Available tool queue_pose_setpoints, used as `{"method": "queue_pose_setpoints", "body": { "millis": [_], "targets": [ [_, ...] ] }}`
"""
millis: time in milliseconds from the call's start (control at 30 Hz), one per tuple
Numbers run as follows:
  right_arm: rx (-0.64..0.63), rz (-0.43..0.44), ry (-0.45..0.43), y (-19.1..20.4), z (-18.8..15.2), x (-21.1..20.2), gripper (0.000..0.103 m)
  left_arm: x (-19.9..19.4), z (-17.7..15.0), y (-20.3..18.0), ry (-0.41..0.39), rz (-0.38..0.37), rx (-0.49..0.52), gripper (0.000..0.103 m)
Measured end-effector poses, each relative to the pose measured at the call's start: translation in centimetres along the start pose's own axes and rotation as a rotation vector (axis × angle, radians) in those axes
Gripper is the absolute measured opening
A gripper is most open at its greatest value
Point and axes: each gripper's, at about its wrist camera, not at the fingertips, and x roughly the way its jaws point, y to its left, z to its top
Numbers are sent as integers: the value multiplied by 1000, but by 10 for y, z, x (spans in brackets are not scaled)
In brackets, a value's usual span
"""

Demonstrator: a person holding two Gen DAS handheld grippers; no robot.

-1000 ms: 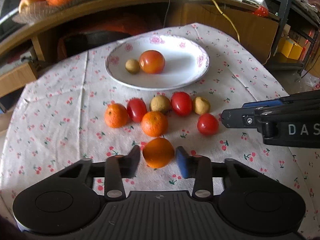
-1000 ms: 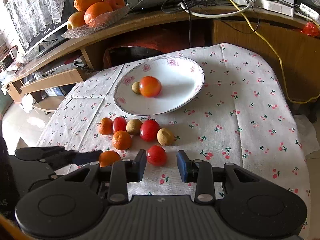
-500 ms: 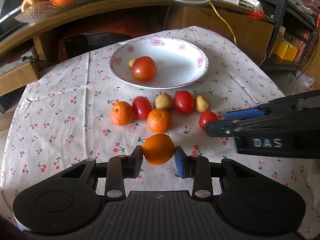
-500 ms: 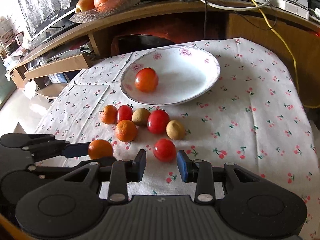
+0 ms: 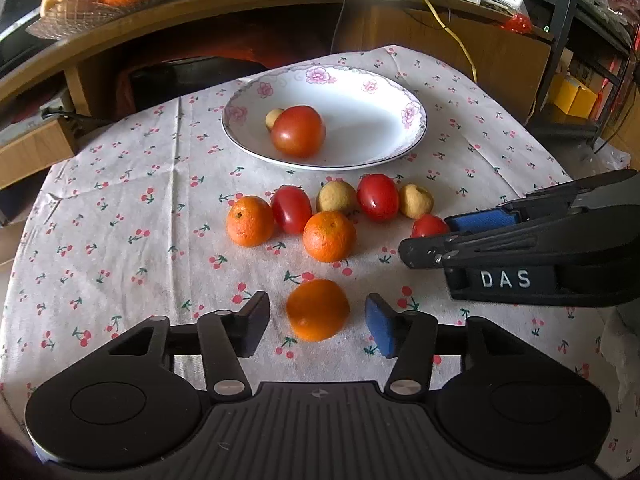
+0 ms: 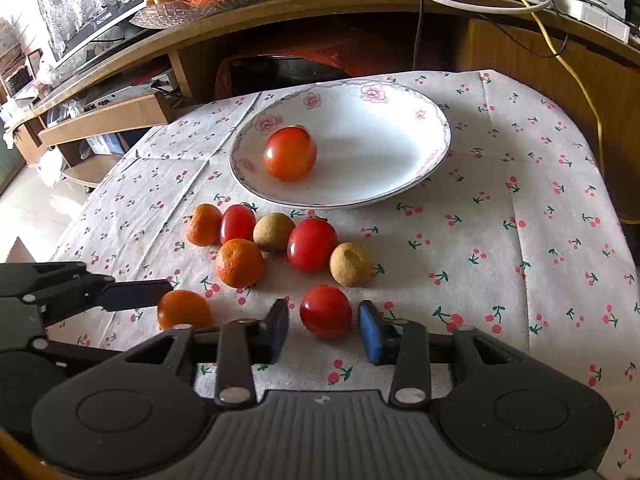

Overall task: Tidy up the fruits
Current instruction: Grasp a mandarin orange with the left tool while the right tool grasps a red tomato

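1. A shallow white plate point(image 5: 404, 136) with a pink flower pattern on its rim stands at the far side of the tabletop point(image 5: 120, 220). In it lie one large smooth tomato point(image 5: 298, 131) and one small tan round fruit point(image 5: 274, 118), touching each other.
2. A cut-glass bowl point(image 6: 208, 2) on the wooden shelf behind holds several large oranges; the exact number cannot be told.
3. The tabletop is covered by a creased white cloth printed with small red cherries.
4. Loose on the cloth in front of the plate: three dimpled mandarins, three glossy small red tomatoes and two dull tan round fruits.
5. The left hand-held gripper point(image 5: 318, 322) is open, its black pad and blue pad either side of one mandarin point(image 5: 318, 310) with clear gaps, so it grips nothing.
6. The right hand-held gripper point(image 6: 324, 330) is likewise open, bracketing one small red tomato point(image 6: 326, 311) without touching it.
7. The other two mandarins point(image 5: 250, 221) point(image 5: 329, 236), two red tomatoes point(image 5: 291, 209) point(image 5: 378, 197) and two tan fruits point(image 5: 336, 198) point(image 5: 416, 201) sit in a tight cluster between the grippers and the plate, several of them touching.
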Motion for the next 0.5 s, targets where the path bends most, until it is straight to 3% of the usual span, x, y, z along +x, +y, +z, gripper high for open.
{"method": "queue_pose_setpoints", "body": {
  "millis": [367,433,500],
  "targets": [
    [-43,-5,10,6,1,1,47,4,-3,2,7,8,1,61],
    [-51,-20,17,8,1,1,40,3,-2,2,10,-1,-3,47],
    [-63,-33,19,9,1,1,29,1,-1,2,15,-9,-3,42]
  ]
}}
